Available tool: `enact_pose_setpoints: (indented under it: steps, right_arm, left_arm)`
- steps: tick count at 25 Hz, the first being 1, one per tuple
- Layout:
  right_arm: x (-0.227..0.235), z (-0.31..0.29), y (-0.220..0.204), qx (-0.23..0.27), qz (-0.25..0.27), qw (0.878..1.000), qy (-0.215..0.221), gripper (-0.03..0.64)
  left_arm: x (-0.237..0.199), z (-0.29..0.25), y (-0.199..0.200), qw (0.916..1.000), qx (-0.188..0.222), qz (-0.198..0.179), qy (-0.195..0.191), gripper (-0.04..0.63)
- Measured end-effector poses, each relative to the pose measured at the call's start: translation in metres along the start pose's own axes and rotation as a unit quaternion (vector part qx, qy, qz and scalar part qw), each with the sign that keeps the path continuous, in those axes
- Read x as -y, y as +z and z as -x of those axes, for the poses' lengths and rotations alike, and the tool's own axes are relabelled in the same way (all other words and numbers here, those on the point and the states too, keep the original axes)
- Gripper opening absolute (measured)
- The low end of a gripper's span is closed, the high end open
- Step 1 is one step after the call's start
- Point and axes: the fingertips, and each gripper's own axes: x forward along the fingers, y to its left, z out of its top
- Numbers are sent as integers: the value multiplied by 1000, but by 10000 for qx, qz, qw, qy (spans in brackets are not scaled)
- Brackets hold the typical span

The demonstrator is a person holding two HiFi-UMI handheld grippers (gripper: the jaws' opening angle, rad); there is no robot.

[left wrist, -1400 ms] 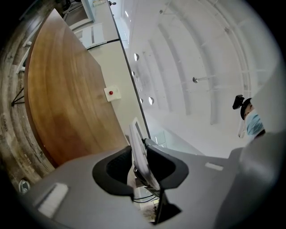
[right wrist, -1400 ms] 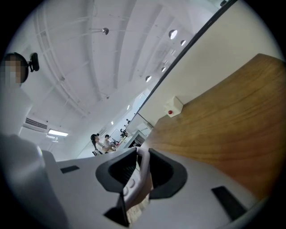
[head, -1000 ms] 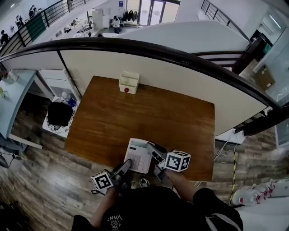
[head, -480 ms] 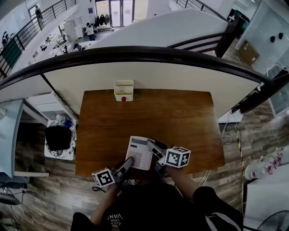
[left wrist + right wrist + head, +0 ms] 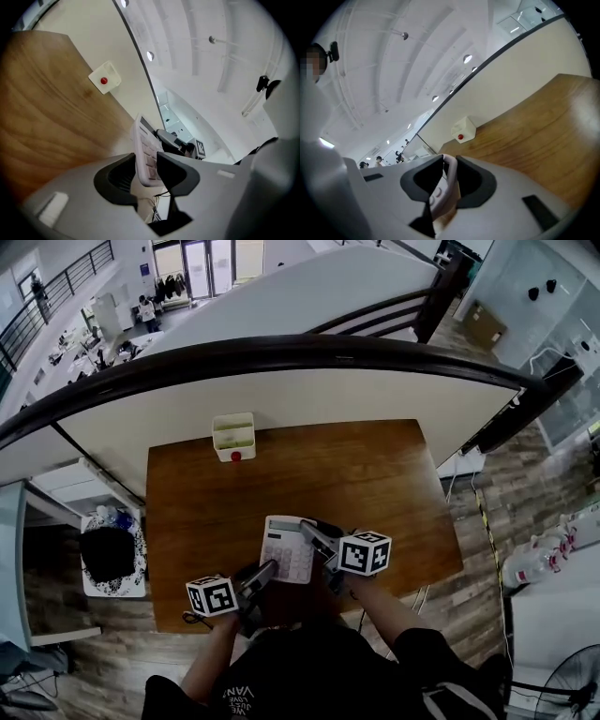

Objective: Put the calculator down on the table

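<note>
A dark curved handrail (image 5: 281, 351) topped a cream partition (image 5: 356, 395) at the far side, and a brown wooden table (image 5: 375, 474) stood against that wall. The person stood at the table's near edge, both forearms reaching over it with a gripper in each hand.

The calculator (image 5: 286, 549) was over the near middle of the table, a little in from the front edge, keys facing up and its display end pointing toward the wall. From where I stood I couldn't tell whether it was resting on the wood or hanging just above it.

The right gripper (image 5: 312, 532) came in from the calculator's right side and had its jaws closed on that edge. In its own view the pale rim sat pinched between the two black pads.

The left gripper (image 5: 267, 570) reached in from the near left. Its jaws had just been opening. The calculator's near corner stood between them, key face toward one pad and back toward the other, close to both but with no clear squeeze on it.

Well away from all this, a small cream box (image 5: 233, 437) with a red dot on its front sat at the table's far edge, against the partition.
</note>
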Motion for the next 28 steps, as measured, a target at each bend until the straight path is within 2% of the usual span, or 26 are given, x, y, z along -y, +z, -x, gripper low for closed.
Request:
enact_pose_setpoints:
  steps: [4, 11, 20, 28]
  right_arm:
    - [22, -13, 22, -96, 132, 9999, -7, 75]
    - [65, -40, 59, -224, 222, 9995, 93, 77]
    - [102, -78, 91, -266, 290, 9983, 426, 78]
    - [137, -115, 120, -194, 480, 9974, 500, 81]
  left_arm:
    - [-6, -27, 16, 9990, -237, -362, 130, 146]
    - [-19, -73, 48, 9986, 12, -479, 221, 158]
    - [-45, -111, 87, 9933, 351, -952, 545, 170]
    - [-75, -144, 125, 9879, 266, -1275, 848, 175]
